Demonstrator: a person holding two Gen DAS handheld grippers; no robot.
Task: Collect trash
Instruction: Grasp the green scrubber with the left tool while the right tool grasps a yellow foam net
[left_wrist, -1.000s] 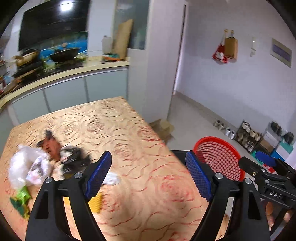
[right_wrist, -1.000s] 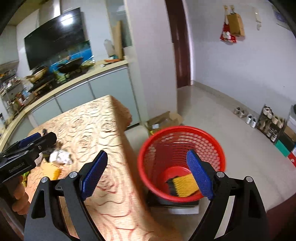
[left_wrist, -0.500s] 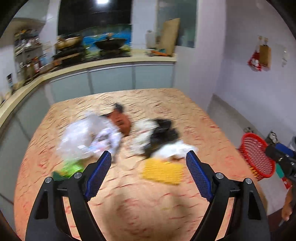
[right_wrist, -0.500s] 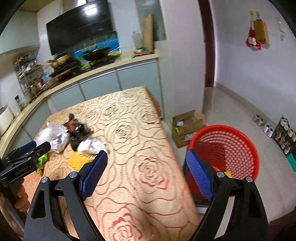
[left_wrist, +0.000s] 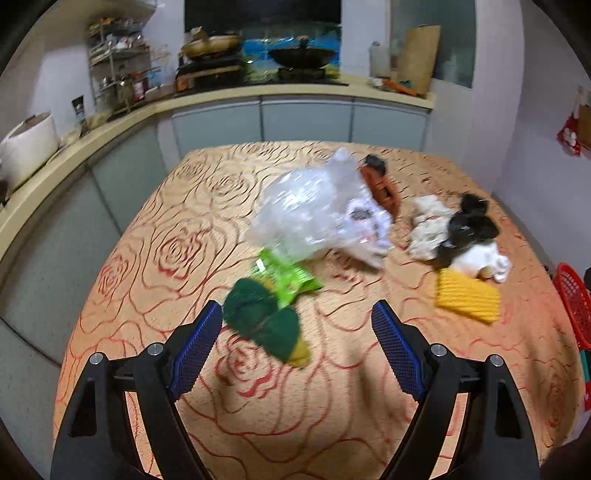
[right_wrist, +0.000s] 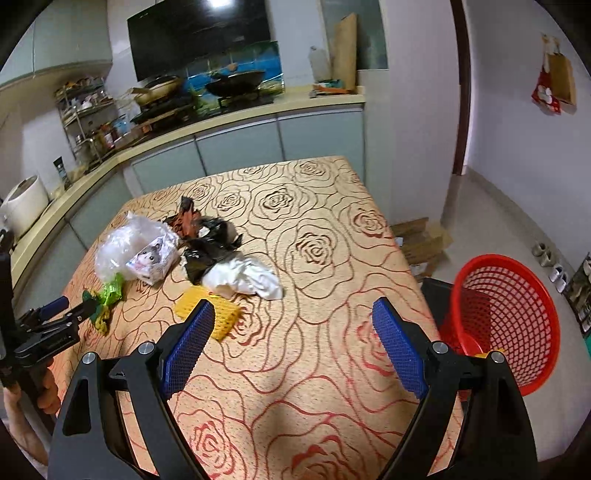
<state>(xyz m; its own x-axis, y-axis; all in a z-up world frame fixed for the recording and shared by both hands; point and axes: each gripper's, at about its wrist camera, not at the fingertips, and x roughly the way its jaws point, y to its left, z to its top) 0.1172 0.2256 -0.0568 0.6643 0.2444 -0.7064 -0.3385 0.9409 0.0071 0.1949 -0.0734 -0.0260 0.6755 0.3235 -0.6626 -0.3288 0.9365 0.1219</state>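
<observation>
The left tool (left_wrist: 297, 326), wide open and empty, hovers just before the green scrubber (left_wrist: 262, 319) on the table (left_wrist: 184, 229).

Your table (right_wrist: 332, 229) wears a woven cloth with a soft sheen and a rose pattern, and on it you have a crinkled clear plastic bag (left_wrist: 310, 206), a glossy black plastic bag (right_wrist: 207, 251) and a ribbed yellow piece (left_wrist: 467, 295). Beside it stands your basket (right_wrist: 506, 317) of shiny red plastic mesh. Your gripper pads (right_wrist: 186, 349) are finely textured blue on matt black arms.
</observation>
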